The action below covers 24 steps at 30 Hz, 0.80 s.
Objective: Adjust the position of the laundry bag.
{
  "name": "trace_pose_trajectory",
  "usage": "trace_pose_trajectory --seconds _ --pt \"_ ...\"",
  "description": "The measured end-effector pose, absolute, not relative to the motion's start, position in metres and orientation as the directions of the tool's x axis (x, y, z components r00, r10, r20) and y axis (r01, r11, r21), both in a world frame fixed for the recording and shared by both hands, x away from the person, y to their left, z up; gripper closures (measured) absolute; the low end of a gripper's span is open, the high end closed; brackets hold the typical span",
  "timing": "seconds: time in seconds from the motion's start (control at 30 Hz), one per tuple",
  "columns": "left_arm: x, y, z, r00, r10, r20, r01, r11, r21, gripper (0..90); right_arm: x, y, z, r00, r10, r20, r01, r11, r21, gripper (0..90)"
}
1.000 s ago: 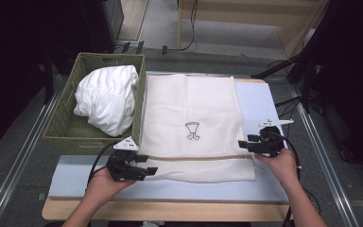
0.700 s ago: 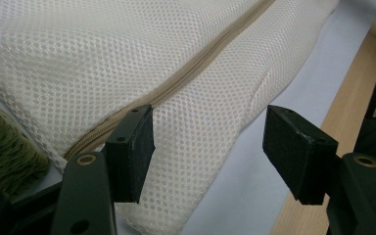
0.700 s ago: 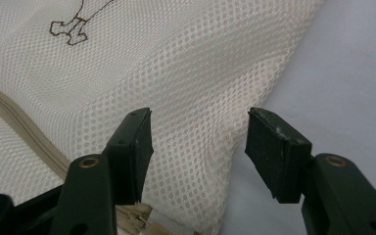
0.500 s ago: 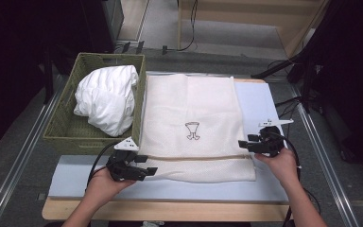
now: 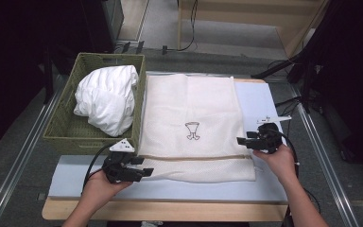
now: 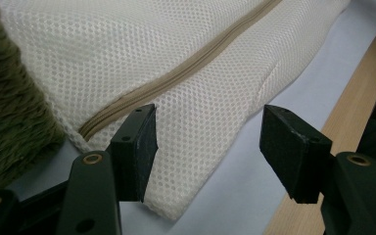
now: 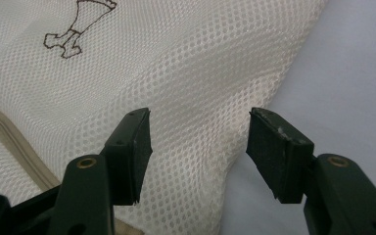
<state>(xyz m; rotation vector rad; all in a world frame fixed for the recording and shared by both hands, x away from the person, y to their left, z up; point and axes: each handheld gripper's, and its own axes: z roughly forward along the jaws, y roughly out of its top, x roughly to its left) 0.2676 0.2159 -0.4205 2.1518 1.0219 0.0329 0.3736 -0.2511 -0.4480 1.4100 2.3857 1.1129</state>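
A cream mesh laundry bag [image 5: 191,123] lies flat on the pale blue mat [image 5: 75,182], with a small brown emblem [image 5: 192,130] at its middle and a tan zipper [image 6: 176,73] across its near end. My left gripper [image 5: 146,171] stands open at the bag's near left corner [image 6: 176,200], its jaws apart over the mesh. My right gripper [image 5: 241,141] is open at the bag's right edge [image 7: 254,117], with the mesh [image 7: 196,93] lying between and beyond its jaws. Neither holds anything.
A green woven basket [image 5: 61,125] stands left of the bag, holding a bundle of white cloth [image 5: 106,97]. The basket's wall [image 6: 10,122] is close beside my left gripper. The wooden table edge [image 5: 170,213] runs along the front. Bare mat [image 7: 342,73] lies right of the bag.
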Motion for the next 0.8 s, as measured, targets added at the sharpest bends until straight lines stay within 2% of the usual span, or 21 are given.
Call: trace_pose_trajectory --seconds 0.8 --pt "0.253 0.232 -0.431 0.6 0.762 -0.244 0.704 -0.359 0.613 38.4 0.396 -0.246 -0.445 -0.516 0.83 0.21 0.694 0.262 0.671 43.7"
